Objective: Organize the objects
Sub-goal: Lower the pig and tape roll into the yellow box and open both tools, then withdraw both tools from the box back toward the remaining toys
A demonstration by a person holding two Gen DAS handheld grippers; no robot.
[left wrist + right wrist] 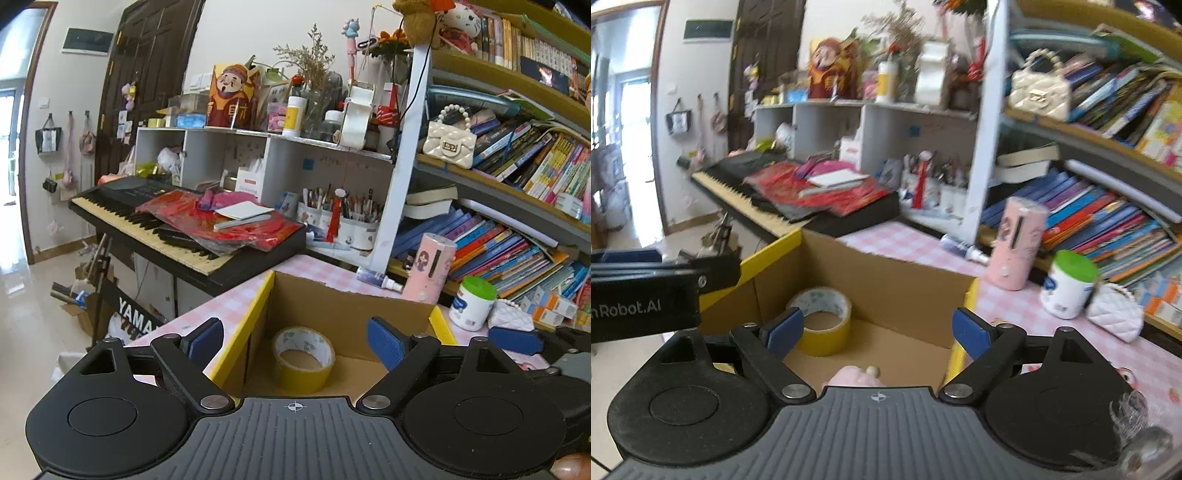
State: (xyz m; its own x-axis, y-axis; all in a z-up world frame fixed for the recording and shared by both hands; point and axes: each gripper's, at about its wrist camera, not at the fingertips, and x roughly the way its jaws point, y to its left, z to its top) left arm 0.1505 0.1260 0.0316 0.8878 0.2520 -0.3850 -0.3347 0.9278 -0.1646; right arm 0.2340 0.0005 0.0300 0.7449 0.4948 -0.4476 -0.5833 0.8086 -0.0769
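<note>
An open brown cardboard box with yellow-edged flaps [343, 306] is sitting on the pink-checked desk [908, 240], holding a yellow tape roll [303, 360] and a small pink object [851, 376]. Left tongs [295, 341] and right tongs [877, 330] are hovering apart, empty, above it, a black keyboard [147, 225] beyond.

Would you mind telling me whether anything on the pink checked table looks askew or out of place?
A small spray bottle lies on its side at the foot of the bookshelf, while the pink cylinder and the green-lidded jar beside it stand upright. The cardboard box's back edge also looks roughly torn.
</note>
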